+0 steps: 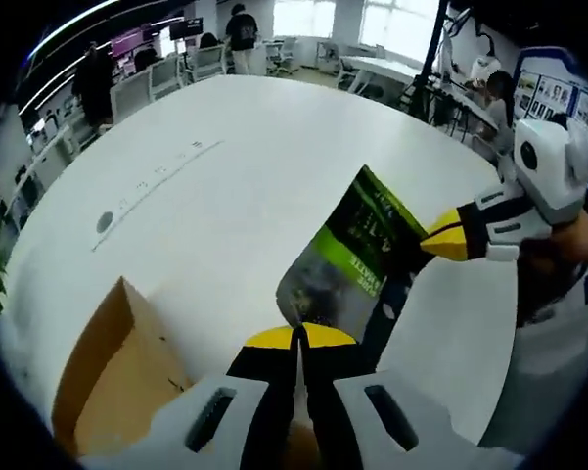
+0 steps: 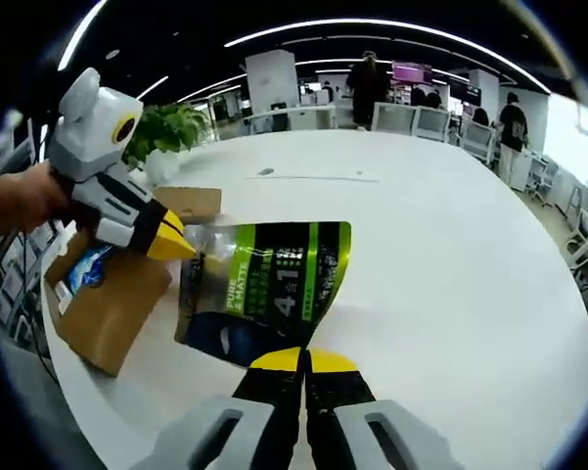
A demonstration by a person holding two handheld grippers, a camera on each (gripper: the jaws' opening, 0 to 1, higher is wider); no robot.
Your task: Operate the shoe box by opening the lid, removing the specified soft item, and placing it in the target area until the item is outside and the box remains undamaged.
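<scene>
Jaws of both your grippers are clamped on the green-and-black pouch point(image 1: 347, 259) — left gripper point(image 1: 300, 338) at one edge, right gripper point(image 2: 303, 359) at the opposite, holding it above the white table point(image 1: 225, 196). Your right gripper view shows the open cardboard box point(image 2: 113, 299) with a blue item point(image 2: 83, 269) inside; your left gripper view shows just a brown flap point(image 1: 117, 372). Chairs and people stand beyond.

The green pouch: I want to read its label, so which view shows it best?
The right gripper view: the green pouch faces the camera flat, its print spread wide, pinched by both grippers. In the left gripper view the pouch is tilted and darker, its lettering foreshortened.
</scene>
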